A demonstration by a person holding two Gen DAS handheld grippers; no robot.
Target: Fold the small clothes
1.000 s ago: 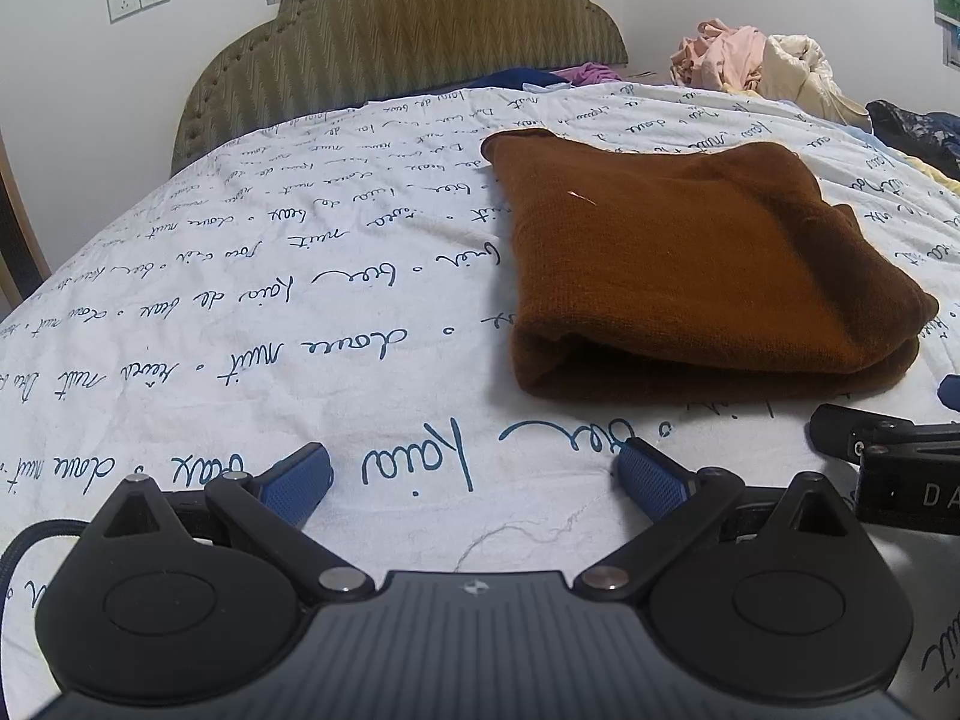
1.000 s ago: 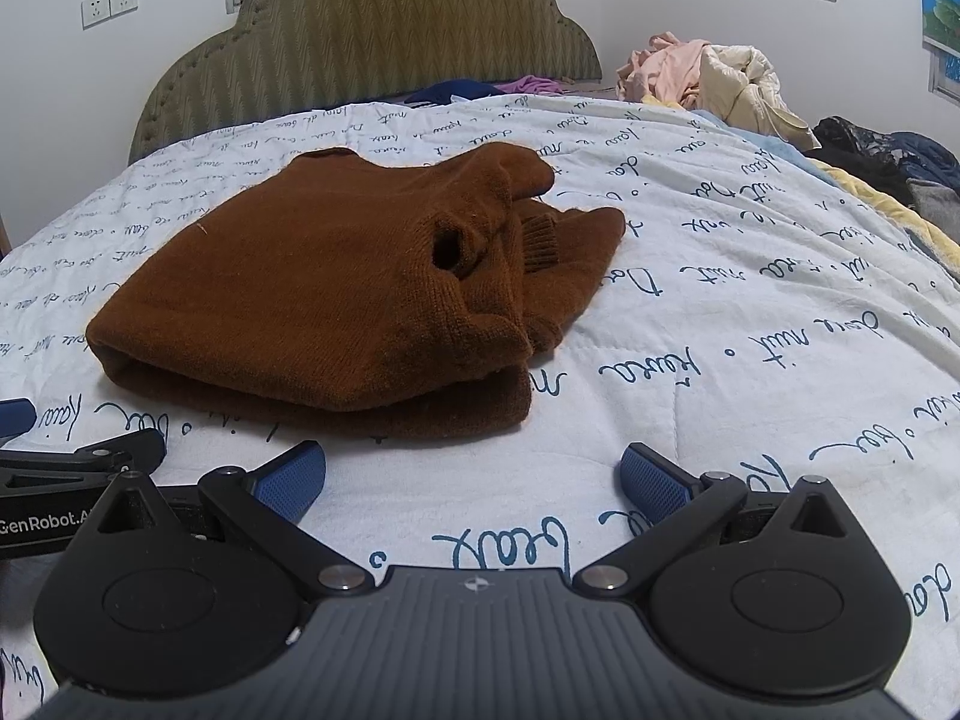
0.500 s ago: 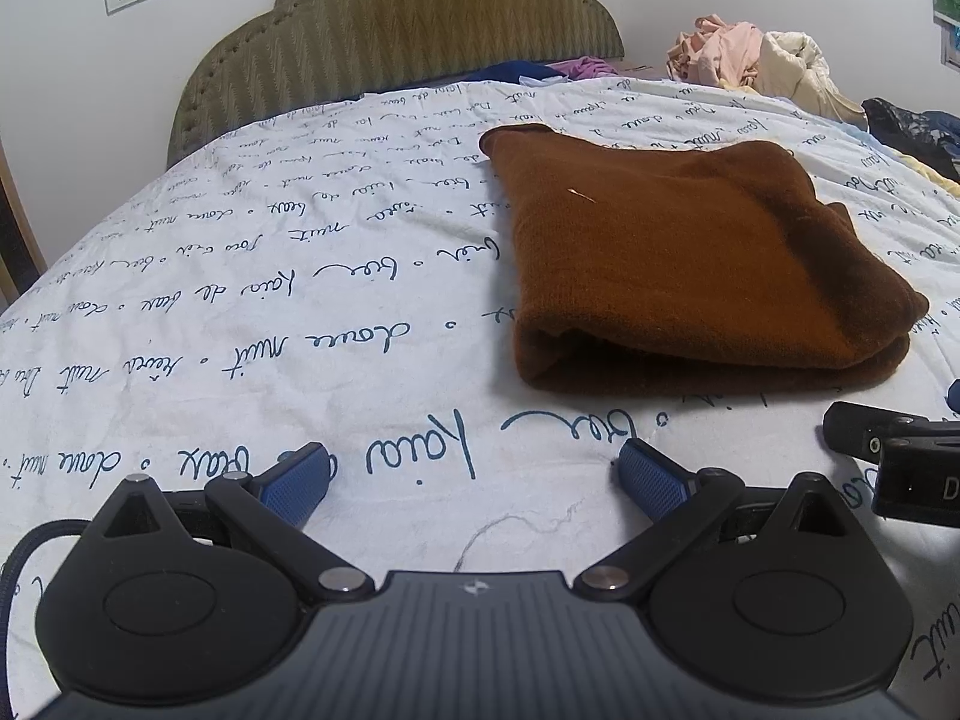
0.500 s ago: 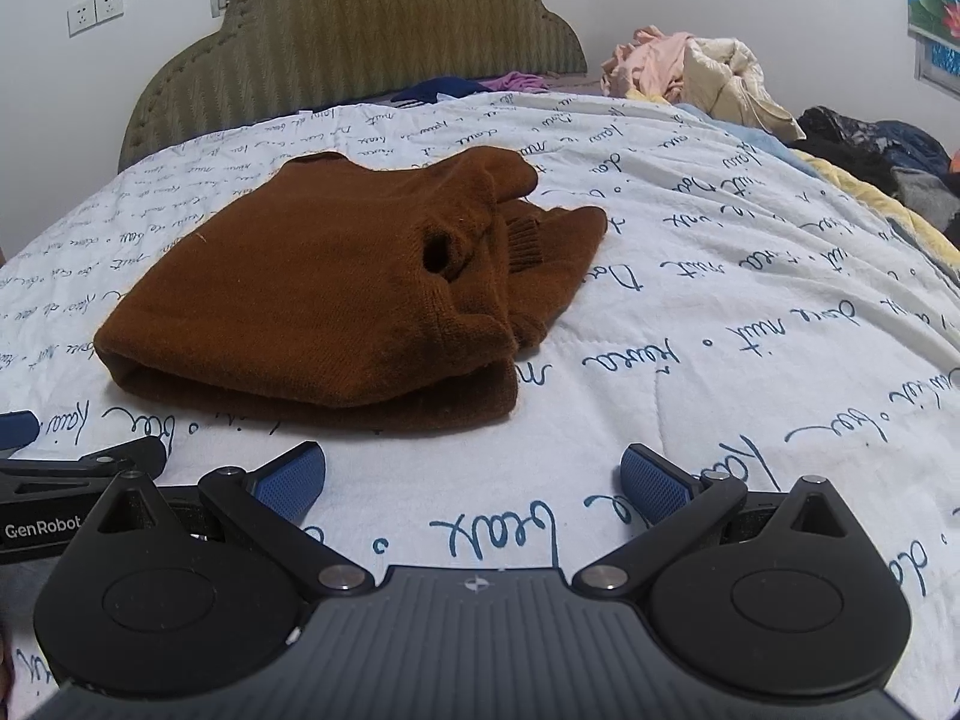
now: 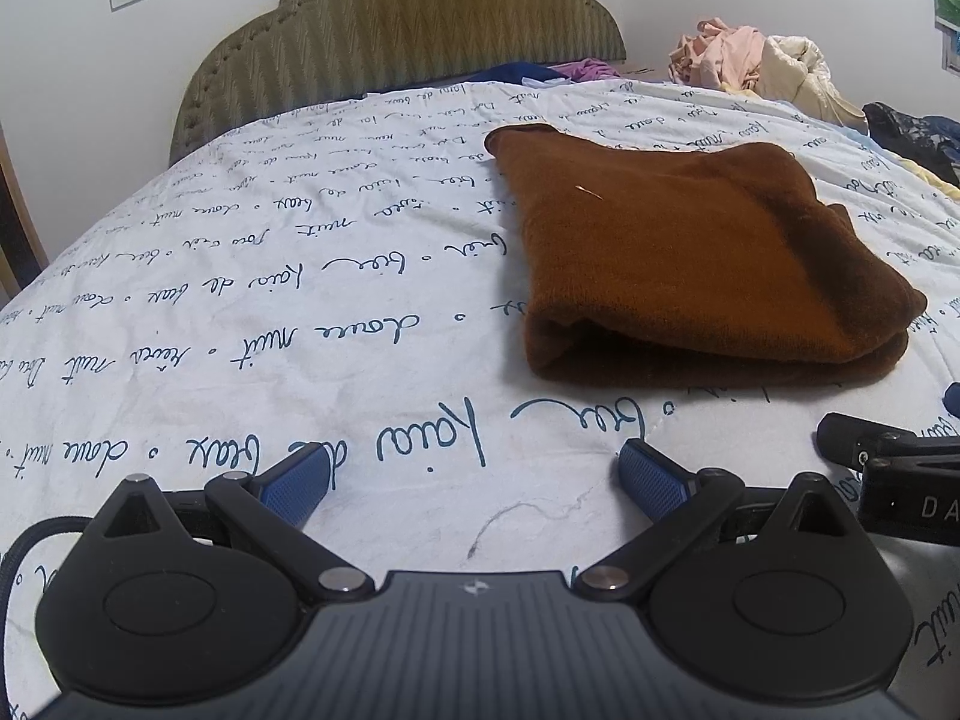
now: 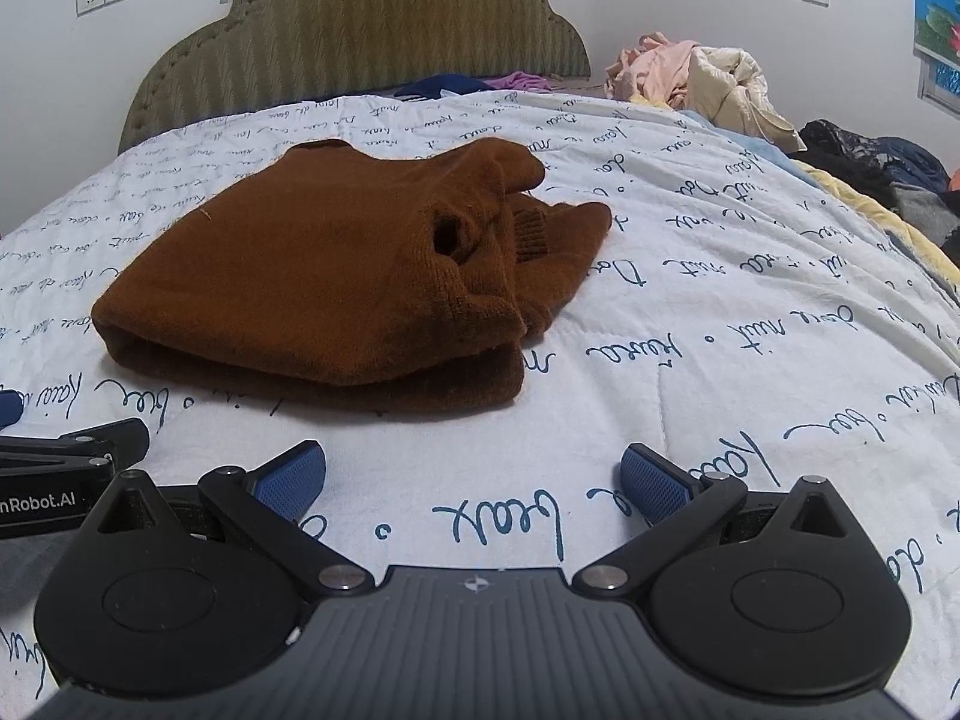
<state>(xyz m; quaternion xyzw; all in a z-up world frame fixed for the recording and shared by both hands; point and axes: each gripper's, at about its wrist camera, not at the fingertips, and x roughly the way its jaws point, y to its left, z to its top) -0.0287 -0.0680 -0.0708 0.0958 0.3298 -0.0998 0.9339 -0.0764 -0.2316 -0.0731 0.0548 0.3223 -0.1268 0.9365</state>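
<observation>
A brown knitted sweater lies folded into a thick rectangle on the white quilt; it also shows in the right wrist view, with a cuff and sleeve end sticking out on its right side. My left gripper is open and empty, low over the quilt, in front and left of the sweater. My right gripper is open and empty, in front and right of the sweater. Each gripper's side shows at the edge of the other's view.
The quilt has blue handwriting print. A green padded headboard stands behind. A pile of pink and cream clothes and dark garments lie at the back right of the bed.
Both grippers have drawn back slightly from the sweater and stay open. The sweater has not moved.
</observation>
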